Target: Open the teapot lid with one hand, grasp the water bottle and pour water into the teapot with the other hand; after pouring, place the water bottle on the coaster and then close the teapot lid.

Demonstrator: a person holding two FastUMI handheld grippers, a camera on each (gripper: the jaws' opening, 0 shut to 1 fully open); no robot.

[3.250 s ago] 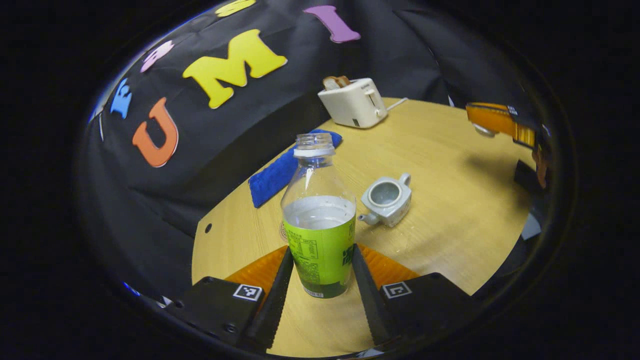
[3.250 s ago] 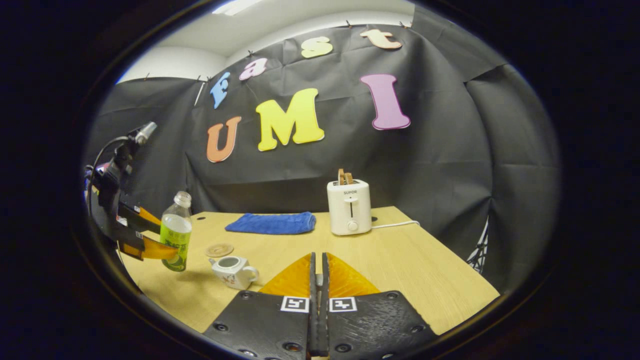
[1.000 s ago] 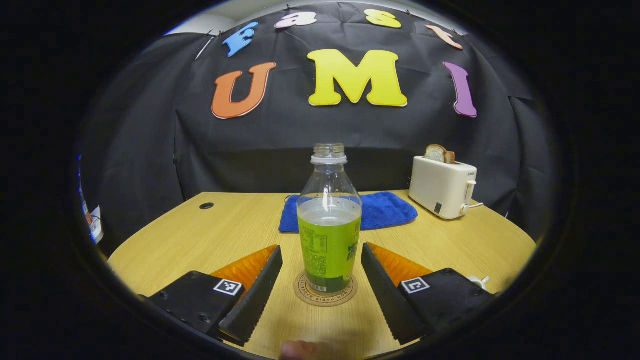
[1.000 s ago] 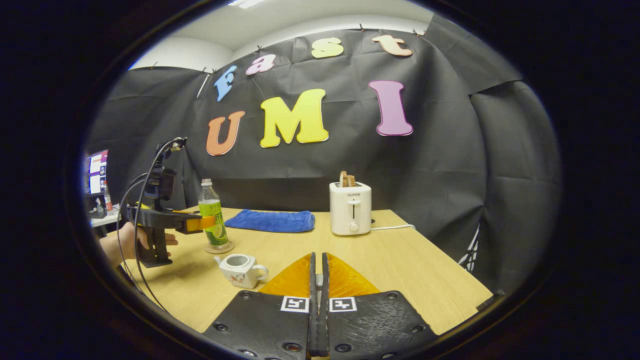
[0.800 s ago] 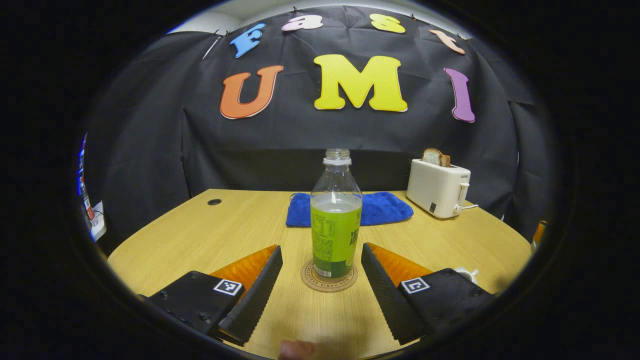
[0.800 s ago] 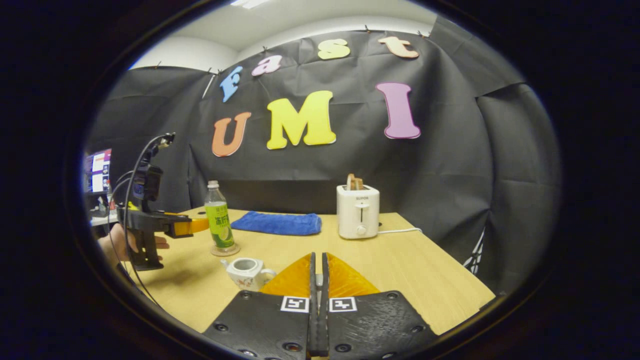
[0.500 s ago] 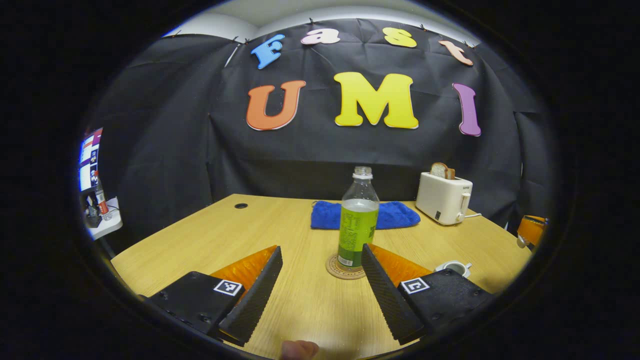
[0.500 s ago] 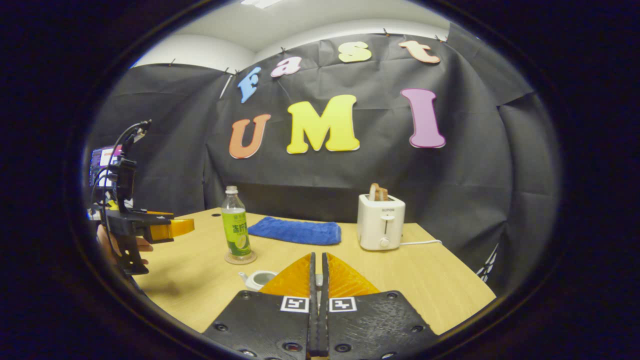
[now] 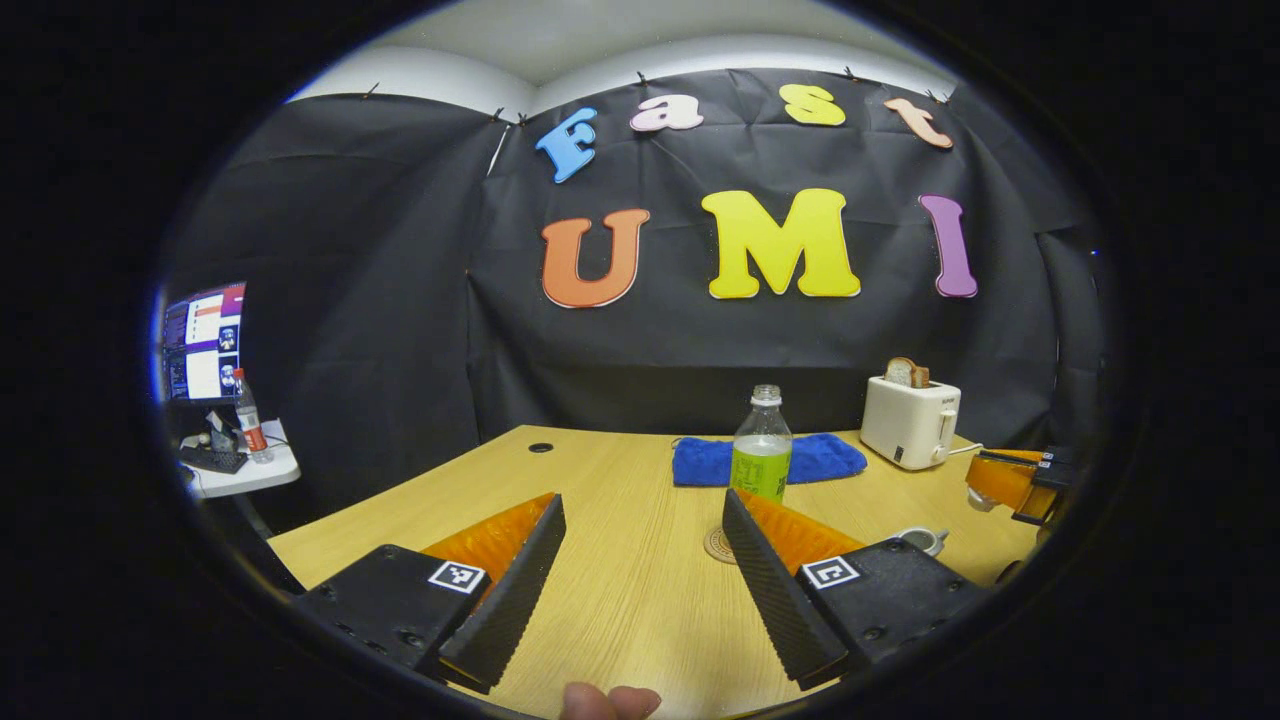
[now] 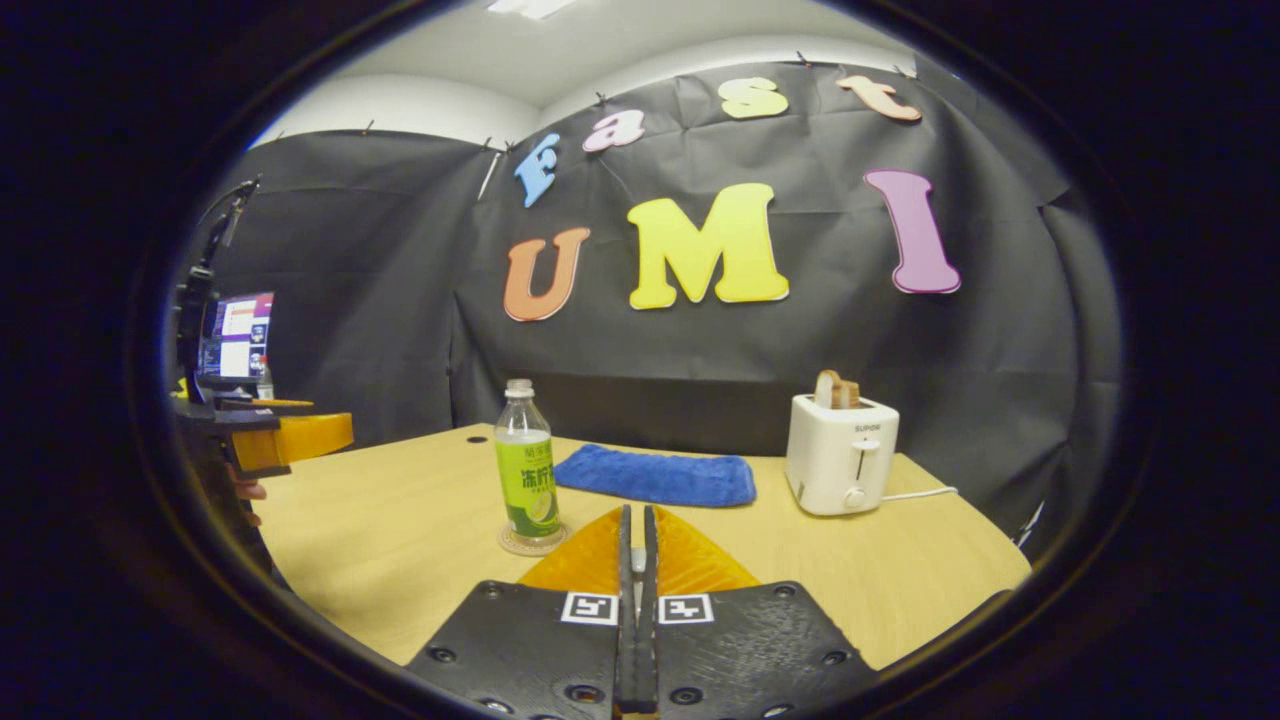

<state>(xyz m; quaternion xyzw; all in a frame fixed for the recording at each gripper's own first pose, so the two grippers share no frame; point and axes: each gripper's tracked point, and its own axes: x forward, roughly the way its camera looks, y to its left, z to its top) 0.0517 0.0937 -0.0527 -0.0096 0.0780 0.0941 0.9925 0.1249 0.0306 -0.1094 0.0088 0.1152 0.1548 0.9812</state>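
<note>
Teapot (image 9: 922, 540) half hidden behind left gripper (image 9: 640, 585) fingers (image 9: 765, 565)

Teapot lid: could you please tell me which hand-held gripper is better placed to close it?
The right hand-held gripper: it hovers just beside the open teapot, shut on what looks like the lid. The left hand-held gripper is open, empty, facing the bottle.

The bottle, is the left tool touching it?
Apart. In the left gripper view the left tool is open and the bottle stands farther off on its coaster.
</note>
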